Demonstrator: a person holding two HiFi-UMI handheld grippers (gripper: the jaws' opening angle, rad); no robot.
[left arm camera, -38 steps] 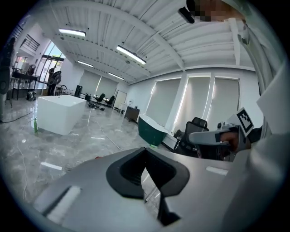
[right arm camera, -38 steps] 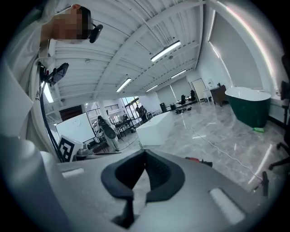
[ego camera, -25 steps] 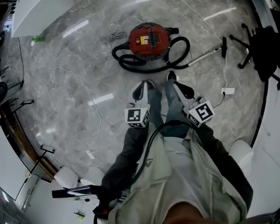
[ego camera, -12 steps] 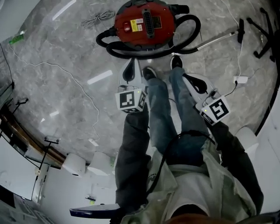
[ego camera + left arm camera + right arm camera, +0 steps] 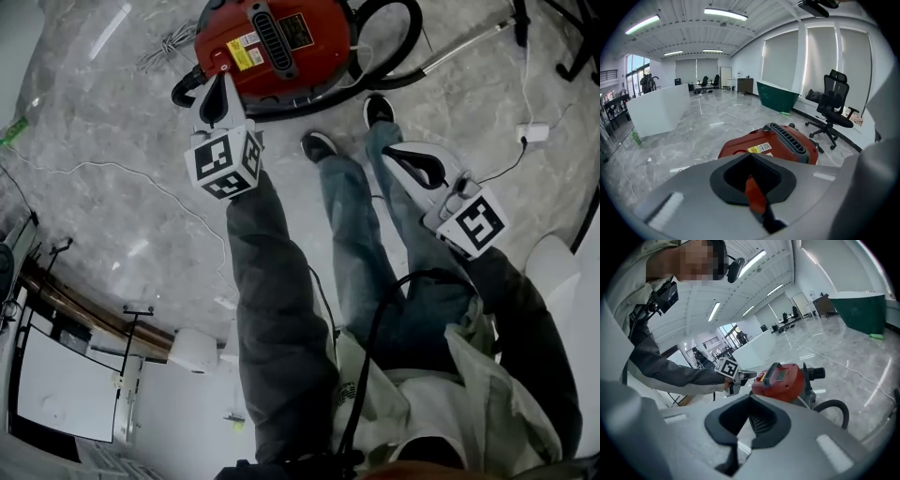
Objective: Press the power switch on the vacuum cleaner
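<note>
Head view: left gripper (image 5: 217,94), jaws pressed together and empty, hangs at the red canister vacuum cleaner (image 5: 281,42) on the floor.

Left gripper view: rigid shell, probably heavy – prod it, don't grasp; switch indistinct.

Right gripper view: right gripper (image 5: 747,427) closed, empty – well apart.

Left tool (image 5: 217,87) outstretched, closed; right tool (image 5: 405,156) closed.
</note>
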